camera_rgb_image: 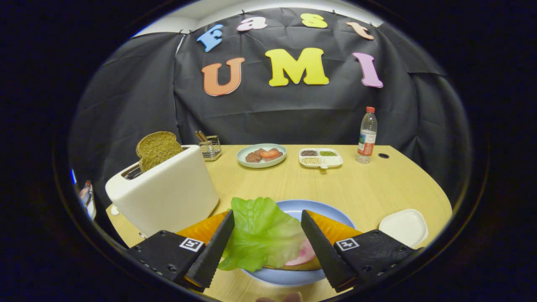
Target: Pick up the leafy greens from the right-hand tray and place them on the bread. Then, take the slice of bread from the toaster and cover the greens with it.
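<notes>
The gripper (267,235) stands wide, its two fingers spread to either side of the leafy greens (260,233) without pressing on them. The greens lie between the fingers, draped over the bread (335,230) on the blue plate (293,277), with a bit of pink filling (304,253) peeking from under the leaf's near edge. That spread fits a release: the leaf appears to rest on the bread by its own weight, so the first half of the task looks done.

Ahead and to the left of the fingers sits the white toaster (168,193), with the slice of bread (157,147) standing tall out of its slot, well exposed for a pinch from above. It is likely the next target, and the gripper would need to lift clear of the leaf first so as not to drag it off.

Just off the right finger is a white tray (403,226). Farther beyond on the table (369,188) are a plate of meat slices (261,155), a divided dish (321,157) and a water bottle (367,136).
</notes>
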Demonstrator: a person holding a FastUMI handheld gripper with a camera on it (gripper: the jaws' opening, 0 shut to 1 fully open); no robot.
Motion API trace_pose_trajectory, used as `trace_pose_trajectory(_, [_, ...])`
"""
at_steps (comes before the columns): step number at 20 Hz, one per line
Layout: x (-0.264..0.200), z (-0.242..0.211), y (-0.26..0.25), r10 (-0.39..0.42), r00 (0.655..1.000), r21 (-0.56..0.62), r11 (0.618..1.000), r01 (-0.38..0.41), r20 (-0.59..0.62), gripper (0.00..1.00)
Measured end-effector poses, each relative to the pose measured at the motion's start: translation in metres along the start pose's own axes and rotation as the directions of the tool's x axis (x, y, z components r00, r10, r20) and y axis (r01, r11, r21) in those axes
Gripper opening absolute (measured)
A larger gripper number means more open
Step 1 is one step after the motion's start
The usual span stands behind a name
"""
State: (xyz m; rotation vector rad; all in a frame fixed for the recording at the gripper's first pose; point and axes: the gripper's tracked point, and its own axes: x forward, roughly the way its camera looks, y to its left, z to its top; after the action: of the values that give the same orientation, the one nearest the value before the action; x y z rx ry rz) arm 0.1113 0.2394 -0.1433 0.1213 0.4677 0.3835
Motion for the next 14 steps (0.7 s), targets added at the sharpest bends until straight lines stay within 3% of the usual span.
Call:
trace_pose_trajectory(4, [0.002, 0.005, 0.004, 0.014, 1.0, 0.045, 0.999, -0.015, 0.02, 0.96])
trace_pose_trajectory(14, [-0.012, 0.026, -0.003, -0.035, 0.994, 0.033, 0.999, 0.032, 0.106, 0.96])
